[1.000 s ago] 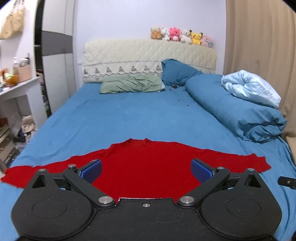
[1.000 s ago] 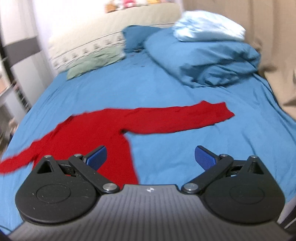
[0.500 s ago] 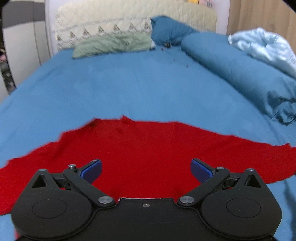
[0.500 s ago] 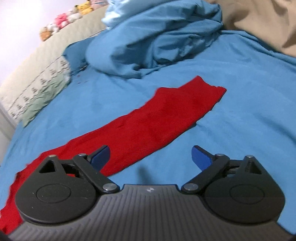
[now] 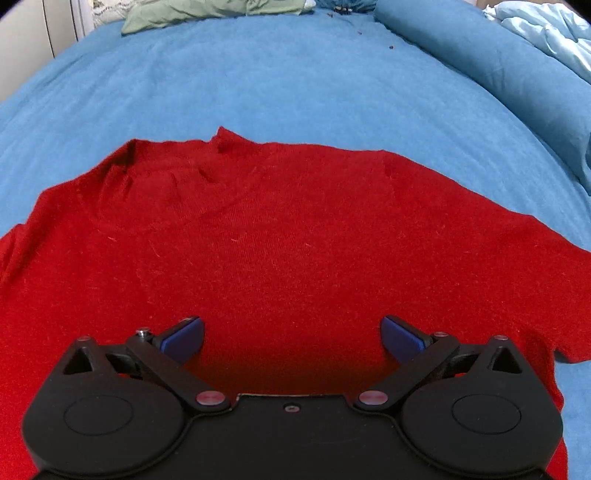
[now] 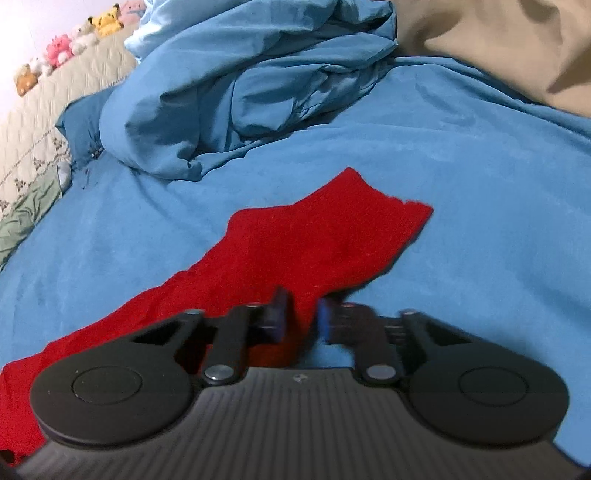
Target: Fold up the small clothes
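A red long-sleeved sweater point(image 5: 288, 236) lies flat on the blue bed sheet point(image 5: 280, 74), neckline toward the headboard. My left gripper point(image 5: 291, 336) is open, low over the sweater's body. In the right wrist view one red sleeve point(image 6: 317, 240) stretches out to its cuff. My right gripper point(image 6: 301, 319) has its jaws nearly together on the sleeve's near edge, with red fabric between the blurred blue pads point(image 6: 325, 317).
A bunched blue duvet point(image 6: 236, 92) lies beyond the sleeve, and shows along the right side in the left wrist view point(image 5: 498, 62). A green pillow point(image 5: 207, 9) lies at the headboard. Plush toys point(image 6: 66, 48) sit on the headboard. A beige curtain point(image 6: 498, 44) hangs at right.
My left gripper has moved lower and closer over the sweater's body, still open. My right gripper has moved down onto the sleeve and its jaws have closed from wide open.
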Demonstrator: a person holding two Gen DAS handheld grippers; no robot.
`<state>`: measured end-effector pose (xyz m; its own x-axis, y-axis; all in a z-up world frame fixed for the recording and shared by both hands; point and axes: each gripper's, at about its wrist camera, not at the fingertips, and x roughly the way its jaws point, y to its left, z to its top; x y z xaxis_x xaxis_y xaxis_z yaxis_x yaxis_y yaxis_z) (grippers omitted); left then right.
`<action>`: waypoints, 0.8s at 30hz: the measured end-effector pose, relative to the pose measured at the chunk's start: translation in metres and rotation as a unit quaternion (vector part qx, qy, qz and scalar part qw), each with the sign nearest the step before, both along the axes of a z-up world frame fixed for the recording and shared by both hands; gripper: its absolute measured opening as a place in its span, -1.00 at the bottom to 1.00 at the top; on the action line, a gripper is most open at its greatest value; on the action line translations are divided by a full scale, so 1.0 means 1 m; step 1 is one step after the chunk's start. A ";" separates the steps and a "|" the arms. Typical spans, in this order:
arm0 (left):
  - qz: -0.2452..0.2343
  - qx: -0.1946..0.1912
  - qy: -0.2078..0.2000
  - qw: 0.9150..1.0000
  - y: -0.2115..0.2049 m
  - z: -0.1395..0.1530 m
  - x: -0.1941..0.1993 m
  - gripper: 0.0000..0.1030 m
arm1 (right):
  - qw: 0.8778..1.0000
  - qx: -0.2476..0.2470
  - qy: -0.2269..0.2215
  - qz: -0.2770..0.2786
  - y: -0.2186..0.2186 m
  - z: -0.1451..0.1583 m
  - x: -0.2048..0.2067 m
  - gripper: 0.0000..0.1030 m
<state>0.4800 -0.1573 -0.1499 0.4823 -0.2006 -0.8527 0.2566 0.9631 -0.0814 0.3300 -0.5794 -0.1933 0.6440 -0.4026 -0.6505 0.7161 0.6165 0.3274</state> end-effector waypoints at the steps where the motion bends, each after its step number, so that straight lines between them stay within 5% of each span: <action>1: -0.002 0.000 0.005 1.000 0.001 0.001 0.003 1.00 | 1.000 -0.005 -0.003 0.005 0.003 0.009 0.001 -0.59; 8: -0.003 -0.023 0.052 0.998 0.027 0.029 0.002 0.98 | 0.987 -0.006 -0.101 0.121 0.070 0.110 0.020 -0.61; 10: 0.005 -0.039 0.029 0.999 0.050 0.051 -0.011 0.98 | 0.973 -0.007 -0.138 0.183 0.111 0.143 0.038 -0.61; 14: 0.028 -0.009 -0.020 0.999 0.102 0.094 -0.037 0.99 | 0.933 0.007 -0.190 0.306 0.207 0.178 0.082 -0.61; 19: 0.068 0.007 -0.064 0.996 0.169 0.113 -0.064 0.99 | 0.881 0.036 -0.177 0.438 0.338 0.143 0.129 -0.61; 24: 0.114 0.018 -0.053 0.992 0.226 0.091 -0.080 0.99 | 0.848 -0.022 -0.041 0.528 0.443 0.039 0.143 -0.61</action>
